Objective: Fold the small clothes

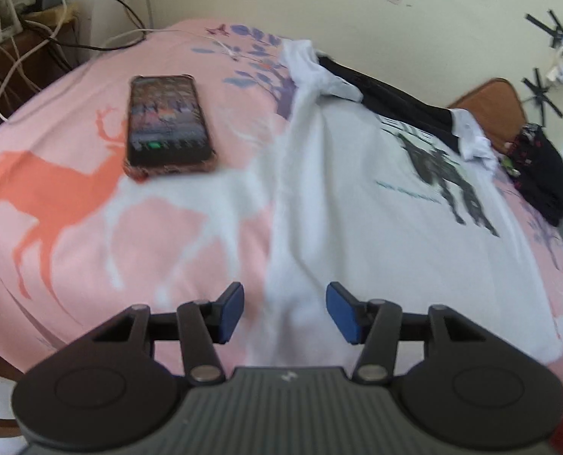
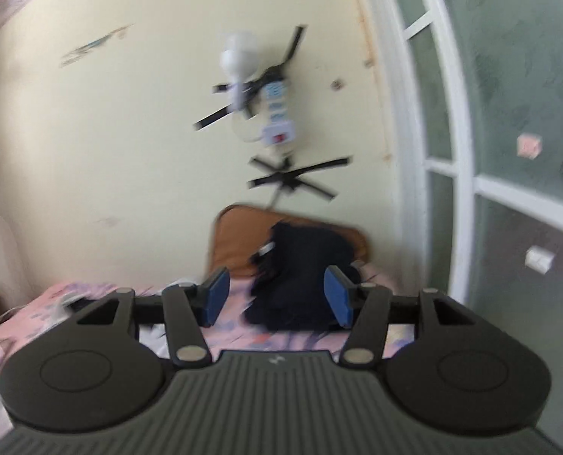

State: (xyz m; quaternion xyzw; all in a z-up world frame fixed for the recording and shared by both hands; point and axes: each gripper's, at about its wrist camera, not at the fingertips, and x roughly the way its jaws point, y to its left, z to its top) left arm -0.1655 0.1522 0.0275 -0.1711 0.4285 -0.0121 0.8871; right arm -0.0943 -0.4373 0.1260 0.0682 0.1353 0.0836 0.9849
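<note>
White T-shirt with dark horse print lies spread on the bed — dark clothes pile beyond.

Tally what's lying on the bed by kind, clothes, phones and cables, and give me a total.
Clothes: 3, a white T-shirt with a horse print, a black garment behind it, and a dark bundle by the brown pillow.
Phones: 1, the smartphone.
Cables: 1, a white charging cable.
Total: 5
</note>
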